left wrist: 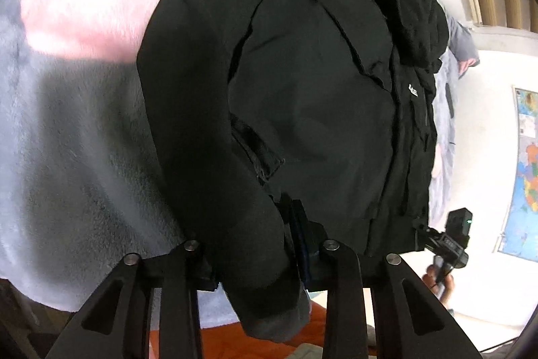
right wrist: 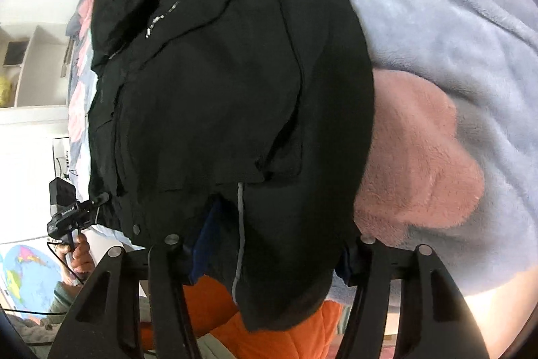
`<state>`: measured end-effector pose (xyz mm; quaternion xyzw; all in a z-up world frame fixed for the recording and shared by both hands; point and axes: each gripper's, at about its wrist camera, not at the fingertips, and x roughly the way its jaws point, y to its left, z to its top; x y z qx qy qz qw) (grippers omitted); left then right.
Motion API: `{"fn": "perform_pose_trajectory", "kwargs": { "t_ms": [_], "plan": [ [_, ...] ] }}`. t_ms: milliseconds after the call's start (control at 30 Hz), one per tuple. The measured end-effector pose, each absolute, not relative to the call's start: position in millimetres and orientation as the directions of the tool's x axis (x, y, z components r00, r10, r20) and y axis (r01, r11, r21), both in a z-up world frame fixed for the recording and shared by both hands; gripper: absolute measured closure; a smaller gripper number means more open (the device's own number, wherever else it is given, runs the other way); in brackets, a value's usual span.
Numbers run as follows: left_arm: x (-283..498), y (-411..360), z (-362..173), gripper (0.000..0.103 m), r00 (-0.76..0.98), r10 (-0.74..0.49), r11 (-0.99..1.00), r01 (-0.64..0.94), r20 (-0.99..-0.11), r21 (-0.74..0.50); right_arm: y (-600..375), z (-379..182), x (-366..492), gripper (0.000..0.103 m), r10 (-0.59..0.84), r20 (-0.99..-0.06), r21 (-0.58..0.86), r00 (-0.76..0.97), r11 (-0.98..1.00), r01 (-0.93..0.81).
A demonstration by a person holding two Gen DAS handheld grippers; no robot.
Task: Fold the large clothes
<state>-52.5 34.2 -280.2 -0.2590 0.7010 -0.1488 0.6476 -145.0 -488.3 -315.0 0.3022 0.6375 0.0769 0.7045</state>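
Note:
A large black jacket lies spread on a fluffy blanket, its front up, with a small white logo near the zip. It also shows in the right wrist view. My left gripper is closed on the jacket's left sleeve near the grey cuff. My right gripper is closed on the other sleeve, which hangs between its fingers with a grey reflective strip. Each gripper shows in the other's view, the right one and the left one, at the jacket's hem corners.
The pale blue fluffy blanket with pink patches covers the bed. An orange cloth lies below the bed edge. White shelves and a world map stand beyond the far side.

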Motion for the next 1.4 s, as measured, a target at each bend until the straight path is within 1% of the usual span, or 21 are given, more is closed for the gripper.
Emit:
{"fn": "perform_pose_trajectory", "kwargs": {
  "t_ms": [33,67,100,167,200,267,433,567,733,800,900,933,1000,1067,1100,1167,1200,1333,1400],
  "plan": [
    [-51.8,35.3,-276.0,0.08,-0.019,-0.551,0.826,-0.155,-0.834,-0.542,-489.4,-312.2,-145.4,0.041,0.493,-0.85,0.527,0.188,0.802,0.281],
    [-50.4,32.8,-267.8,0.083,-0.003,-0.549,0.828,-0.133,-0.836,-0.544,-489.5,-307.5,-145.5,0.053,0.495,-0.844,0.535,0.205,0.797,0.281],
    [-47.7,30.7,-257.9,0.084,0.02,-0.562,0.82,-0.117,-0.827,-0.561,-488.4,-300.3,-144.6,0.066,0.492,-0.841,0.54,0.227,0.795,0.277],
    [-39.8,24.8,-237.5,0.084,0.057,-0.594,0.797,-0.098,-0.802,-0.597,-488.4,-280.5,-143.2,0.077,0.501,-0.819,0.567,0.279,0.78,0.265],
    [-33.5,22.4,-223.7,0.084,0.081,-0.608,0.786,-0.078,-0.79,-0.613,-488.6,-268.5,-141.2,0.081,0.503,-0.808,0.579,0.307,0.774,0.255],
    [-21.2,18.4,-198.8,0.084,0.129,-0.642,0.758,-0.041,-0.756,-0.651,-487.1,-245.0,-133.2,0.082,0.499,-0.795,0.587,0.345,0.776,0.23],
    [28.3,16.6,-132.4,0.084,0.26,-0.695,0.706,0.066,-0.671,-0.705,-481.3,-183.7,-93.4,0.082,0.483,-0.761,0.576,0.434,0.811,0.107],
    [80.6,20.2,-92.6,0.084,0.348,-0.697,0.698,0.132,-0.626,-0.704,-496.6,-134.1,-43.3,0.082,0.457,-0.716,0.561,0.528,0.827,0.046],
    [157.2,15.6,-76.6,0.083,0.41,-0.677,0.704,0.121,-0.611,-0.699,-516.9,-98.1,27.6,0.082,0.424,-0.673,0.555,0.605,0.831,0.035],
    [192.9,3.5,-77.9,0.083,0.424,-0.655,0.723,0.113,-0.626,-0.681,-523.2,-93.0,61.9,0.081,0.411,-0.674,0.552,0.613,0.832,0.049],
    [244.0,-7.1,-99.0,0.081,0.408,-0.631,0.737,0.05,-0.66,-0.674,-532.2,-99.0,114.7,0.078,0.397,-0.695,0.55,0.599,0.83,0.089],
    [263.3,-10.3,-112.8,0.079,0.393,-0.628,0.735,0.017,-0.671,-0.678,-536.0,-105.7,133.6,0.077,0.394,-0.705,0.553,0.59,0.826,0.108],
    [300.8,-16.4,-147.5,0.076,0.349,-0.625,0.731,-0.05,-0.698,-0.68,-537.5,-123.7,167.8,0.072,0.388,-0.728,0.551,0.565,0.822,0.145],
    [324.7,-22.3,-183.7,0.072,0.295,-0.621,0.732,-0.113,-0.727,-0.671,-539.7,-148.6,195.1,0.067,0.383,-0.749,0.549,0.541,0.815,0.183],
    [337.7,-25.5,-204.2,0.071,0.26,-0.622,0.729,-0.152,-0.739,-0.667,-540.7,-166.3,213.5,0.062,0.388,-0.763,0.554,0.517,0.805,0.213],
    [355.8,-33.7,-244.7,0.071,0.202,-0.628,0.727,-0.191,-0.751,-0.66,-540.9,-199.3,240.4,0.058,0.396,-0.786,0.556,0.475,0.789,0.262],
    [360.4,-38.5,-260.5,0.071,0.182,-0.629,0.731,-0.193,-0.756,-0.654,-541.0,-215.4,253.8,0.057,0.395,-0.799,0.55,0.454,0.785,0.285],
    [362.6,-43.9,-278.1,0.07,0.182,-0.64,0.728,-0.165,-0.746,-0.665,-536.2,-262.0,284.7,0.057,0.413,-0.824,0.542,0.388,0.774,0.327],
    [362.7,-40.1,-279.0,0.07,0.163,-0.666,0.71,-0.161,-0.728,-0.686,-532.6,-269.4,290.3,0.057,0.411,-0.832,0.532,0.374,0.782,0.324]
  ]
}}
